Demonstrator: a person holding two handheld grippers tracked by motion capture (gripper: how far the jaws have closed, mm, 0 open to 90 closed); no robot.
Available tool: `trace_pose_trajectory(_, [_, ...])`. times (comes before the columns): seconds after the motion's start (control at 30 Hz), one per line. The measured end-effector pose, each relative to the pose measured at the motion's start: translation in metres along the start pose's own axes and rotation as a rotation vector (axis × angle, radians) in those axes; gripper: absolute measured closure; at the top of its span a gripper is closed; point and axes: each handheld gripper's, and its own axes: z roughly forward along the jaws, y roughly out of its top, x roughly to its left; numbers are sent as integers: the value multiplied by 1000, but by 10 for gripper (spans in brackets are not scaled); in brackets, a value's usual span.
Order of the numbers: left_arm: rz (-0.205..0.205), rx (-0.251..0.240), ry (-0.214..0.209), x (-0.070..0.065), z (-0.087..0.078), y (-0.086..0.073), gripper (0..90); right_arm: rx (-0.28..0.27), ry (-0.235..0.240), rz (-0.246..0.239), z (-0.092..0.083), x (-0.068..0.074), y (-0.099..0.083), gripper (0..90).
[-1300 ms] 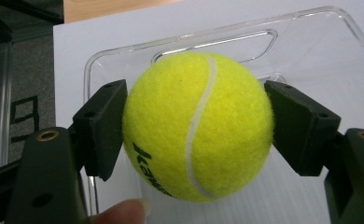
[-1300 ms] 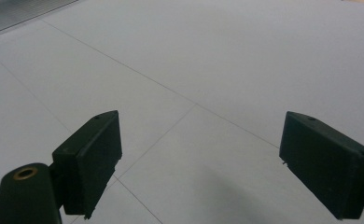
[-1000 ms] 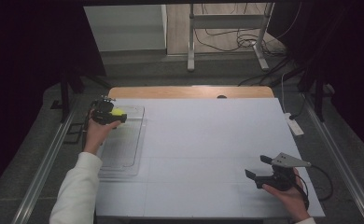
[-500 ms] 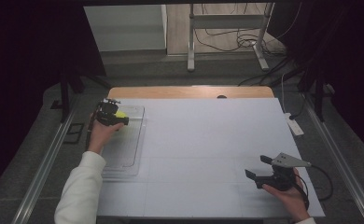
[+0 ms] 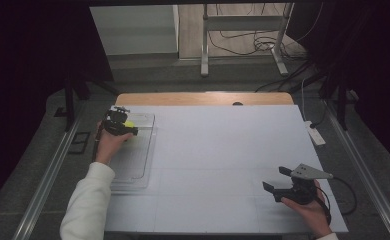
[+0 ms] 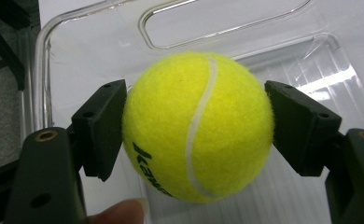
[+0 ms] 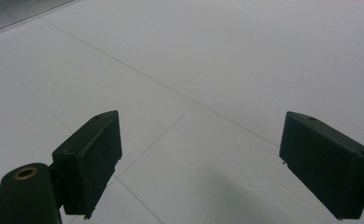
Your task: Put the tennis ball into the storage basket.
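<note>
A yellow tennis ball (image 6: 196, 126) sits squeezed between the two black jaws of my left gripper (image 6: 196, 128), above a clear plastic tray (image 6: 91, 51). In the high view that left gripper (image 5: 124, 126) hovers over the far end of the tray (image 5: 133, 165) at the table's left, with the ball (image 5: 129, 124) showing as a yellow spot. My right gripper (image 5: 277, 181) rests near the front right of the table, its jaws wide apart. In the right gripper view the right gripper (image 7: 196, 163) holds nothing, with only white table surface between the jaws.
The white table top (image 5: 218, 150) spreads between the two hands. A wooden strip (image 5: 203, 98) runs along its far edge. A white power strip (image 5: 316, 135) lies off the right edge. Metal rails and a stand's legs (image 5: 243, 45) are on the floor beyond.
My left gripper with the ball has shifted slightly right and toward me over the tray's far end. The right gripper has stayed still.
</note>
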Motion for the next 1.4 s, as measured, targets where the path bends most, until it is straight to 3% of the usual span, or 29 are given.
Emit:
trace_pose_trajectory(0.4, [0,4,8,-1,1,0,229,-4,3,2,0,0,0,136])
trace_pose_trajectory(0.8, [-36,-87,-32,1,-19,-3,169,-4,3,0,-1,1,0,136])
trace_pose_trajectory(0.87, [-38,-123,-52,1,-27,-5,169,-4,3,0,0,1,0,136])
trace_pose_trajectory(1.1, [-52,-180,-97,1,-38,-12,168,-2,2,-2,0,0,0,136])
trace_pose_trajectory(1.4, [-30,-260,-135,-4,-58,-21,169,-9,16,9,0,-2,-1,135])
